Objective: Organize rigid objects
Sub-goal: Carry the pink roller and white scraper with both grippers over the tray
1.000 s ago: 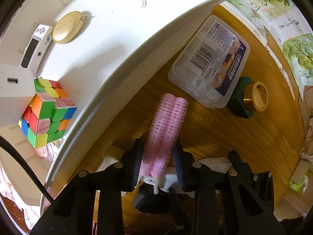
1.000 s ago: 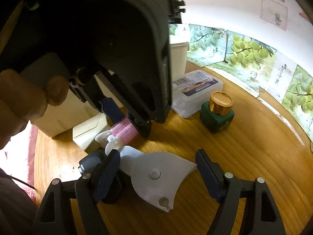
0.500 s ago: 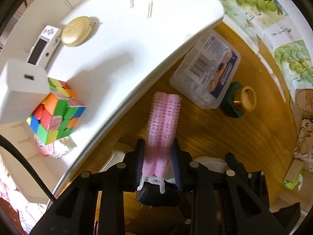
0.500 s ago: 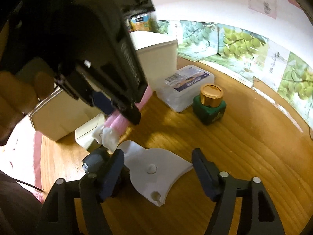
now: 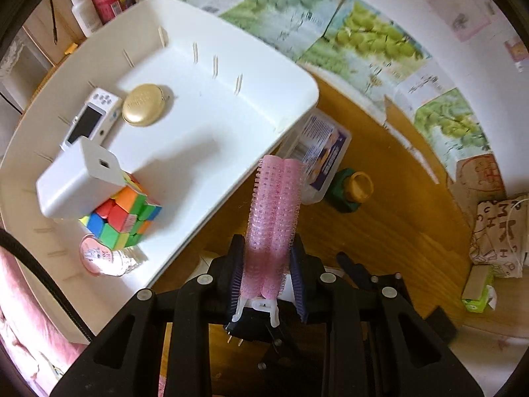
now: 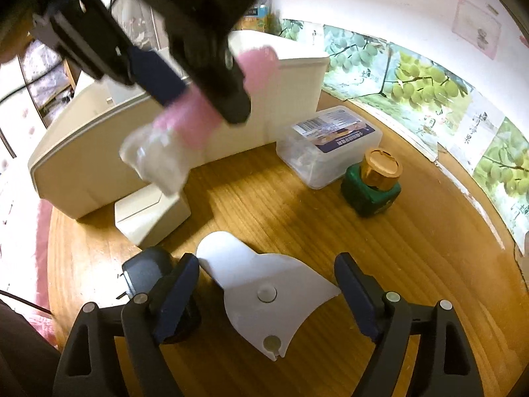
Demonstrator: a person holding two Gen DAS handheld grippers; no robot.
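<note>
Beside the white bin (image 6: 264, 106) (wood tabletop (image 6: 413, 248)): clear box (image 6: 330, 145), green bottle (image 6: 372, 185).

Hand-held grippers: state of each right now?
Left hand-held gripper: shut on pink hair rollers.
Right hand-held gripper: open, just widened, straddling white fan-shaped piece.

pink hair rollers (image 5: 274, 211) | paired, white clip end | airborne beside white bin (image 5: 185, 139)

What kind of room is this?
Probably a home, perhaps a bedroom: a wooden table against a wall with grape pictures, a toy cube in a white bin.
</note>
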